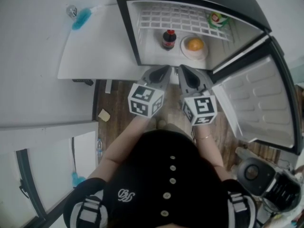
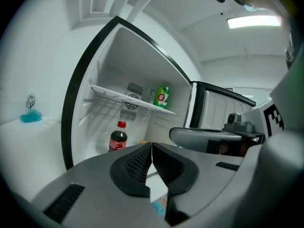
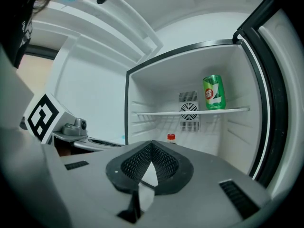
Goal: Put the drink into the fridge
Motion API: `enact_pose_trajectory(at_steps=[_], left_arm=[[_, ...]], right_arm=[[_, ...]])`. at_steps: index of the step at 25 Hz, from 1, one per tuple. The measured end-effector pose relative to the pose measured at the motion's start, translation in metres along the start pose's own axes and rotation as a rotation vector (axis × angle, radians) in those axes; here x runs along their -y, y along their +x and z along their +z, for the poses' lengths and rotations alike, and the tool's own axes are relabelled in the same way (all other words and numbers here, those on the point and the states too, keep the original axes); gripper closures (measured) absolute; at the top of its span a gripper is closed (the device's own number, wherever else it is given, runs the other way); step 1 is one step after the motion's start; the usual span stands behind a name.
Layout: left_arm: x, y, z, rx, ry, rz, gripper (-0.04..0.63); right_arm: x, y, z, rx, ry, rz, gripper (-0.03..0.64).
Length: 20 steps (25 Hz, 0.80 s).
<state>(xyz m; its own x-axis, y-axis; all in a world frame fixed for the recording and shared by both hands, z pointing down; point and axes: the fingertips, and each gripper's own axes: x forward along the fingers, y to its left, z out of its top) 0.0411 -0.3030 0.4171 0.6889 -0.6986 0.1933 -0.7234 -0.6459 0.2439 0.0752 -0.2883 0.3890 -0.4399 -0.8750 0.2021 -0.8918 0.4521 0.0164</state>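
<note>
A small cola bottle [image 1: 168,39] with a red cap stands upright on the floor of the open fridge [image 1: 127,27]; the same cola bottle [image 2: 118,137] shows in the left gripper view, and only its red cap [image 3: 171,137] in the right gripper view. A green can [image 1: 217,19] sits on the wire shelf, also seen as the green can [image 2: 162,97] and green can [image 3: 214,92]. My left gripper [image 1: 164,71] and right gripper [image 1: 183,72] hover side by side just outside the fridge opening, both shut and empty.
A white bowl holding an orange [image 1: 194,45] sits beside the bottle on the fridge floor. The fridge door [image 1: 259,106] hangs open to the right. A blue brush [image 1: 81,18] lies on the white counter at left. A dark appliance [image 1: 259,177] stands at lower right.
</note>
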Motion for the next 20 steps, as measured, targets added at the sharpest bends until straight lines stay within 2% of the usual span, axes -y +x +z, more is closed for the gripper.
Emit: enact_pose_trajectory(at_steps=[6, 20], left_arm=[[0.0015, 0.0003, -0.0015, -0.008, 0.003, -0.003, 0.588], [0.0003, -0.0011, -0.0006, 0.007, 0.005, 0.012, 0.588]], right_arm=[[0.0003, 0.0010, 0.0021, 0.037, 0.008, 0.002, 0.609], [-0.0018, -0.0002, -0.0018, -0.001, 0.008, 0.008, 0.609]])
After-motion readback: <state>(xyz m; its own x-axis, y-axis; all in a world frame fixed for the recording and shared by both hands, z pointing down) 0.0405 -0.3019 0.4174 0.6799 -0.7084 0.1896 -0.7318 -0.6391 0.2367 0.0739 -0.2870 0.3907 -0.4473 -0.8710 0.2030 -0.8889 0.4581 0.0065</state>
